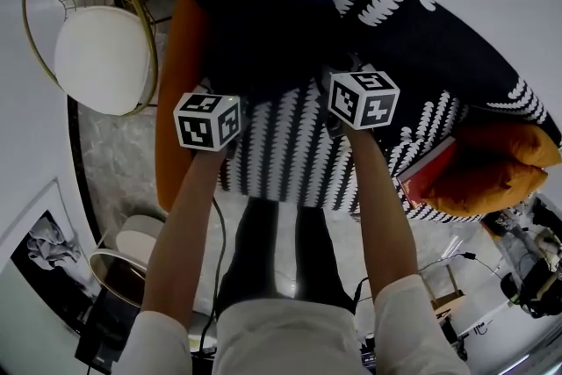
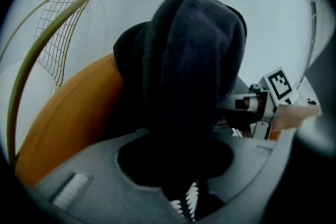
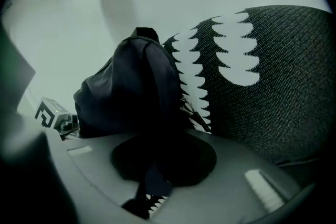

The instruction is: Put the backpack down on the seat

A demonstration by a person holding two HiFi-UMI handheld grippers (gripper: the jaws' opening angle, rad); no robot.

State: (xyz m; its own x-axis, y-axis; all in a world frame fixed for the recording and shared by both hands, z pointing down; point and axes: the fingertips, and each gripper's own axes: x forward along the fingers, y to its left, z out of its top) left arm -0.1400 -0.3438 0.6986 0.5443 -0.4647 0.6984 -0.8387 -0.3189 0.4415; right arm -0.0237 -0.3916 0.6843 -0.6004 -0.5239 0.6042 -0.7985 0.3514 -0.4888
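Observation:
The dark backpack (image 1: 263, 13) stands upright on the sofa seat, which is covered by a black-and-white patterned throw (image 1: 290, 154), against the orange sofa arm (image 1: 180, 48). My left gripper (image 1: 211, 114) is at the backpack's near left side and my right gripper (image 1: 358, 92) at its near right. In the left gripper view the backpack (image 2: 194, 60) rises just ahead, and dark fabric runs down between the parted jaws of the left gripper (image 2: 181, 186). In the right gripper view the backpack (image 3: 131, 92) leans by the throw (image 3: 262, 76), with a dark strap lying loose in the gap of the right gripper (image 3: 157, 181).
A gold wire chair with a white cushion (image 1: 97, 31) stands left of the sofa. Orange cushions (image 1: 500, 167) and a red book (image 1: 428, 169) lie on the seat's right end. A round side table (image 1: 132, 250) sits by my left leg.

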